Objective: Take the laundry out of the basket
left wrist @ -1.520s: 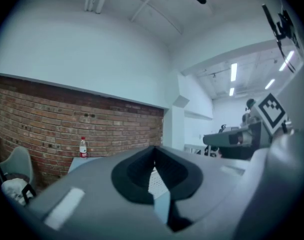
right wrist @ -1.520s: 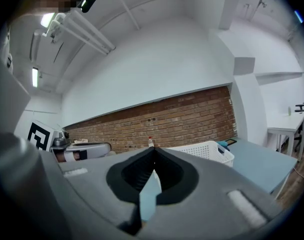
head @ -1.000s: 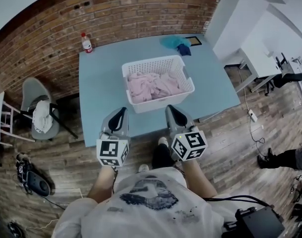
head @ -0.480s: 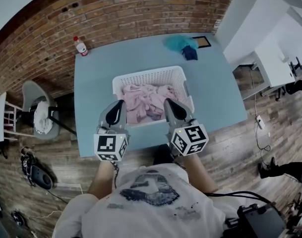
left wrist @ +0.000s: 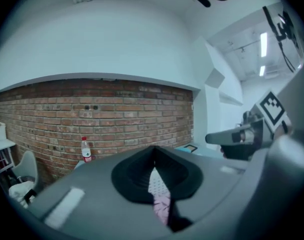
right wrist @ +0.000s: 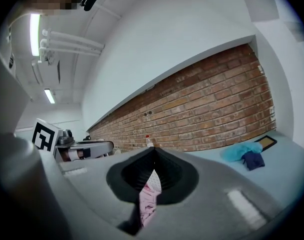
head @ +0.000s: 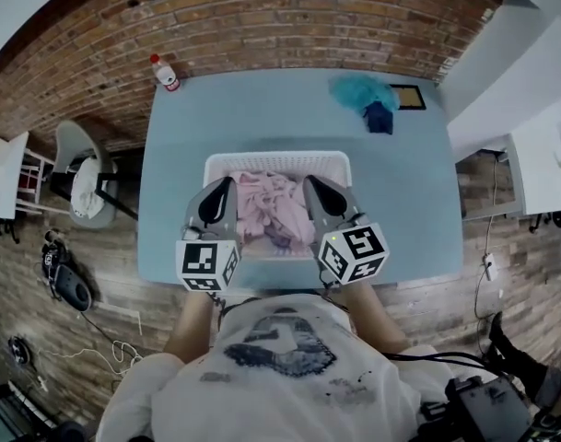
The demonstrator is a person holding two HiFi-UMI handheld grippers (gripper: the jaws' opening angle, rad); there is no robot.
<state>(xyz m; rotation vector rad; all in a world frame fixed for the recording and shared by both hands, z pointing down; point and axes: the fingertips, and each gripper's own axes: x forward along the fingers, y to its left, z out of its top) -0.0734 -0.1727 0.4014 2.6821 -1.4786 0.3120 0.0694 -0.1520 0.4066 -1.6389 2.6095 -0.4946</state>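
Observation:
A white plastic basket (head: 276, 157) stands on the blue table (head: 409, 191), near its front edge. Pink laundry (head: 266, 196) fills it. My left gripper (head: 227, 183) hangs over the basket's near left side, shut and holding nothing. My right gripper (head: 309, 182) hangs over the near right side, also shut and holding nothing. In the left gripper view the left gripper's (left wrist: 152, 149) jaws meet at the tips, with pink cloth (left wrist: 161, 209) showing below them. The right gripper (right wrist: 153, 149) likewise has its jaws together above pink cloth (right wrist: 148, 199). The grippers hide the basket's front rim.
A water bottle (head: 166, 75) stands at the table's far left corner by the brick wall. A teal cloth (head: 361, 90), a dark blue cloth (head: 379, 118) and a flat framed item (head: 412, 97) lie far right. A chair (head: 82, 178) with a white cloth stands left of the table.
The person has stepped up to the table. Both grippers have moved forward from in front of the table edge to above the near part of the basket, and both stay shut.

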